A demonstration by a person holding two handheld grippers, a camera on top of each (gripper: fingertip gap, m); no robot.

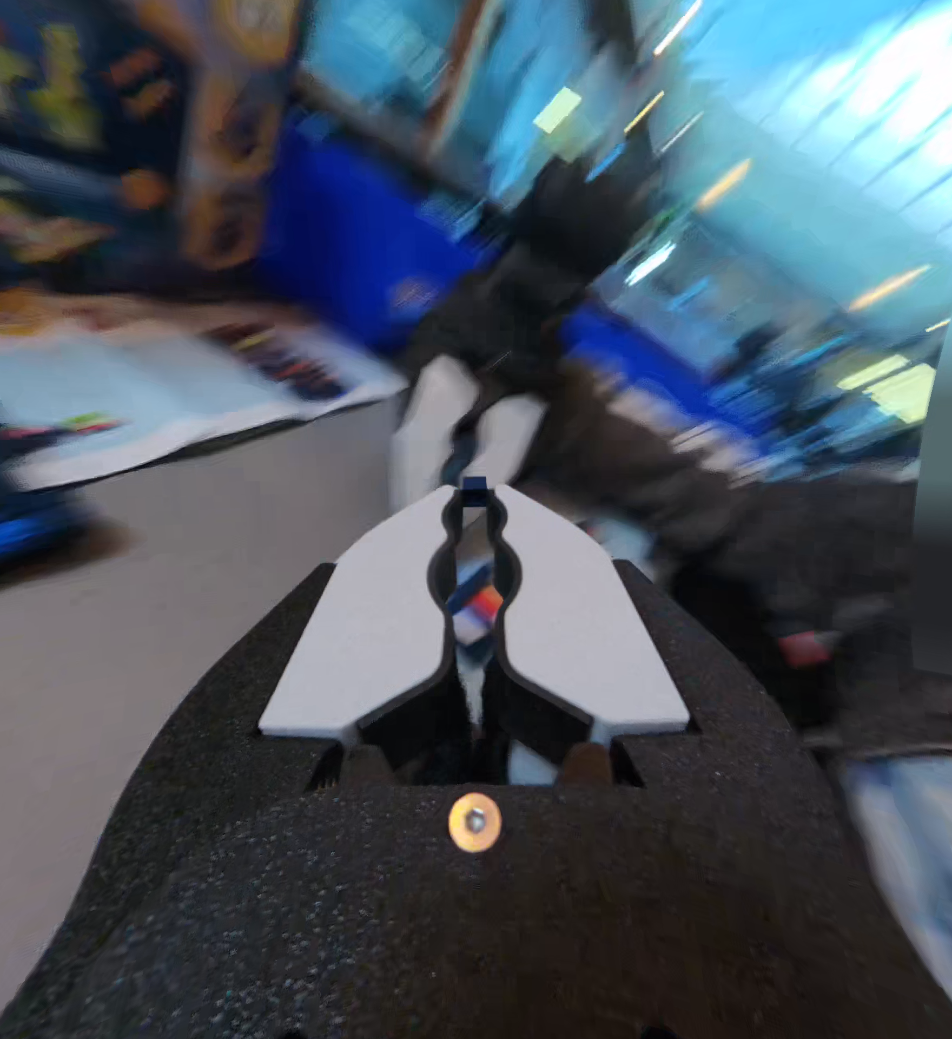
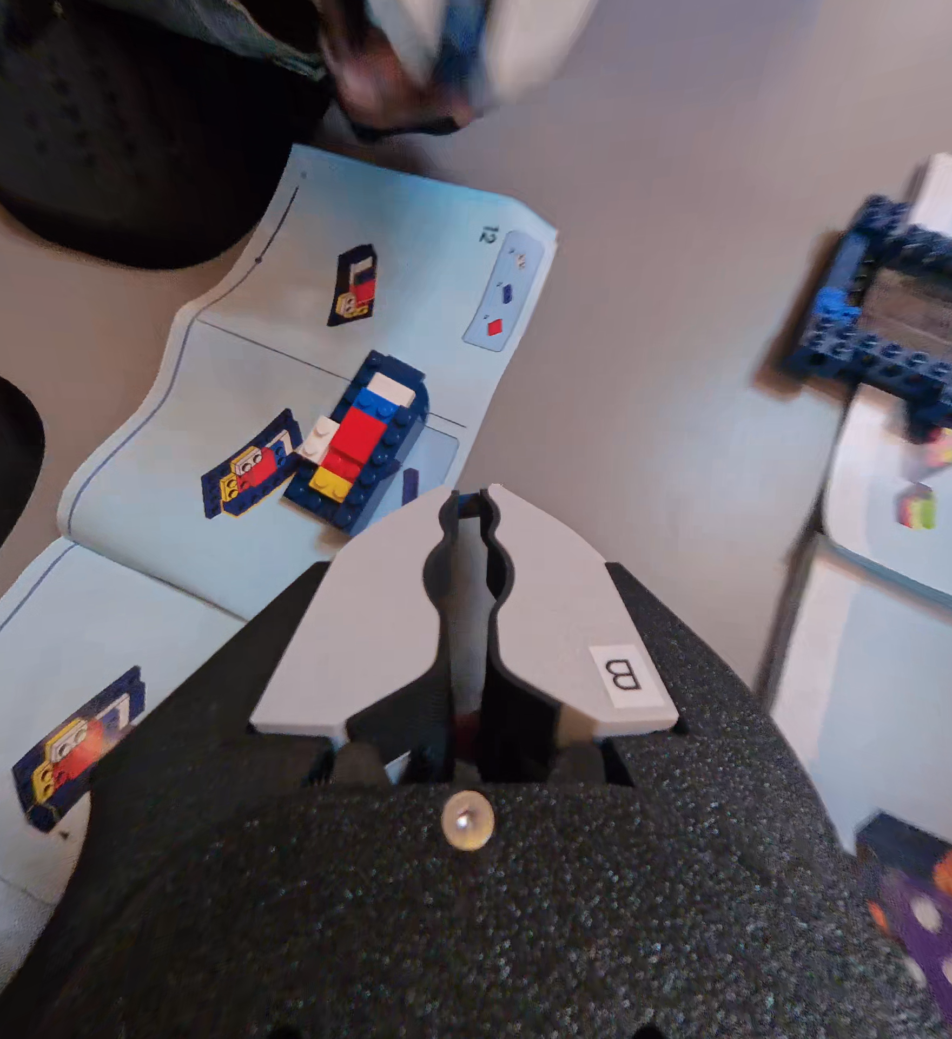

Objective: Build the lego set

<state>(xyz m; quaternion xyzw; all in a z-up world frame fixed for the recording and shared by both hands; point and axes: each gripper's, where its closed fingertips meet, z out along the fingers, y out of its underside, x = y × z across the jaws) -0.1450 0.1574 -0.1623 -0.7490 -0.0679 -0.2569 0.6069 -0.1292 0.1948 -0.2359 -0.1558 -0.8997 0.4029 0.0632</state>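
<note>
The left gripper [image 1: 474,495] has its two pale fingers nearly together, pinching a small dark blue brick [image 1: 474,490] at the very tips. Both dark pads press against the brick's sides, and its top sticks out a little past the tips. The left wrist view is heavily blurred. Just beyond the brick, the other gripper's pale fingers [image 1: 451,427] point toward it, with a dark sleeve [image 1: 631,450] behind. To the left, a pale blue booklet [image 1: 142,405] lies on a grey table [image 1: 193,562].

The right gripper [image 2: 469,502] also has its fingers nearly together, pinching a small dark blue piece [image 2: 468,503] between the tips. The piece is mostly hidden by the pads; only a thin strip shows. The gripper hangs over the table [image 2: 659,393] just beside the booklet's [image 2: 417,253] right edge.

On the open booklet, just left of the right gripper's tips, sits a small brick model [image 2: 364,444]: a dark blue base with white, blue, red and yellow bricks on top. Printed pictures of the model lie around it on the page.

Far right, a dark blue brick frame [image 2: 884,337] rests on the table, touching a second booklet [image 2: 889,562]. At the top, blurred, the left gripper [image 2: 462,50] shows.
</note>
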